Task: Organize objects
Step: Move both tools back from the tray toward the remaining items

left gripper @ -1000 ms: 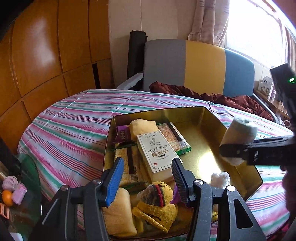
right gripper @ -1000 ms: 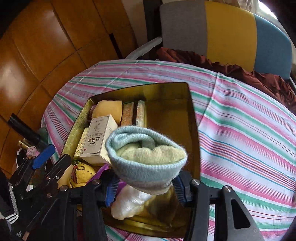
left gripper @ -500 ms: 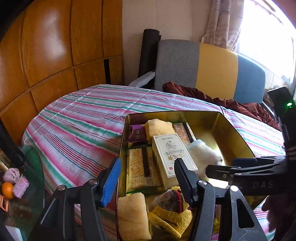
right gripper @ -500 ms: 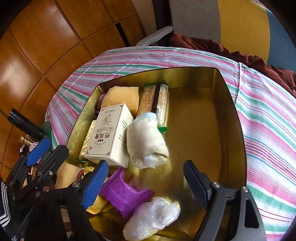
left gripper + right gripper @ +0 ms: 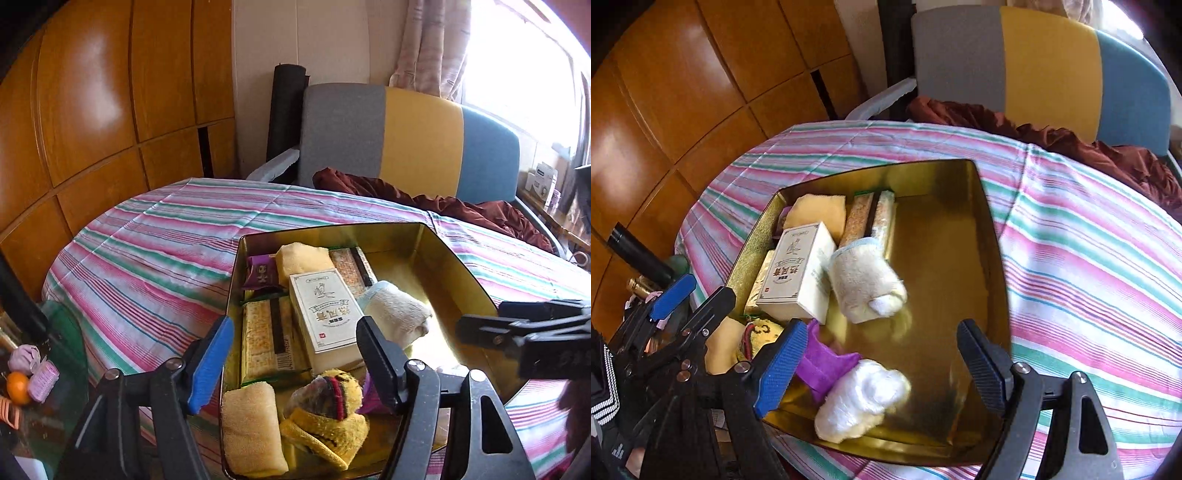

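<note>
Rolled sock [image 5: 866,282], cream with a pale blue cuff, is lying on its side on the bare floor of the gold tin [image 5: 993,236], touching the white carton [image 5: 796,273] at its left and the end of a cracker pack [image 5: 866,218] behind it. A second ago this roll was clamped in the right gripper [image 5: 882,363] above the tin; half a second ago it was falling free. It is now sitting released and at rest, so this item's placement reads as done.

Right gripper jaws are standing wide apart and holding nothing. The sock is lying beyond the fingertips and slightly toward the blue-padded finger, clear of both pads. Below the jaws, near the tin's front wall, a white fluffy bundle [image 5: 862,400] and a purple cloth piece [image 5: 822,363] are resting.

Left gripper [image 5: 293,360] is hanging over the tin's near-left corner, its jaws opening with nothing gripped. Directly beneath are a yellow towel roll [image 5: 251,428] and a yellow plush toy [image 5: 327,410]; the sock [image 5: 397,317] is lying past the right finger.

The tin is sitting on the striped tablecloth [image 5: 1089,240]. Its right half is mostly bare, leaving room for further items.
</note>
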A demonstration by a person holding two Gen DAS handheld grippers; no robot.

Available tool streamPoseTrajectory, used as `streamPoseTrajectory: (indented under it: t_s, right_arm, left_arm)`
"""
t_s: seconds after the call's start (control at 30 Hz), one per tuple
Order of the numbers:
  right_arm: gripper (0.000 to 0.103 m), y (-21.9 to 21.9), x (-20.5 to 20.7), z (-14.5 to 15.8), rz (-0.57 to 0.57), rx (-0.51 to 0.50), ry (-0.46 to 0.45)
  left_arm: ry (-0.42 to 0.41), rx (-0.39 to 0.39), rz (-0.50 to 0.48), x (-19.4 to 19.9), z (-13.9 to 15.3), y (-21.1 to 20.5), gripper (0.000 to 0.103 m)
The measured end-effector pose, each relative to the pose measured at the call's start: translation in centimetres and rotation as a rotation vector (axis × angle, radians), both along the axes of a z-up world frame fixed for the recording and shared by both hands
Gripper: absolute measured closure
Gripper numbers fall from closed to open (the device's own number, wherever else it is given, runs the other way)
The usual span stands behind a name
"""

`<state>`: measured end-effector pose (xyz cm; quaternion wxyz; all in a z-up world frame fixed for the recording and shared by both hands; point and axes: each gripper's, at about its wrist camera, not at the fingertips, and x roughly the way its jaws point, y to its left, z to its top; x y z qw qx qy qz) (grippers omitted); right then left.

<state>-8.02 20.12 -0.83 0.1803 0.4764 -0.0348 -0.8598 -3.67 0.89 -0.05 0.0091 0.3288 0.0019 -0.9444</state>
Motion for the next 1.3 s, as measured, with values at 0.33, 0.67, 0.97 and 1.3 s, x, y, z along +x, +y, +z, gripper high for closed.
streamPoseTrajectory:
  t_s: [0.33, 0.67, 0.97, 1.3]
  right_arm:
    - [0.018, 8.2, 0.9, 0.8, -0.182, 0.015, 0.002]
    - [0.018, 19.8, 2.0, 0.8, -0.442, 0.031, -0.040]
    - [0.018, 30.9, 4.2, 1.0, -0.722, -0.049, -0.054]
    - [0.018, 42.7, 6.2, 0.8, -1.021, -0.081, -0.057]
  left_arm:
    - [0.001, -0.014, -0.045, 0.4, 0.1, 1.1, 0.033]
    - [0.002, -0.029, -0.085, 0.6, 0.4, 2.7, 0.032]
    - [0.014, -0.055, -0.186, 0.6, 1.1, 6.5, 0.030]
    - [-0.008, -0.066, -0.320, 0.0, 1.2, 12.4, 0.028]
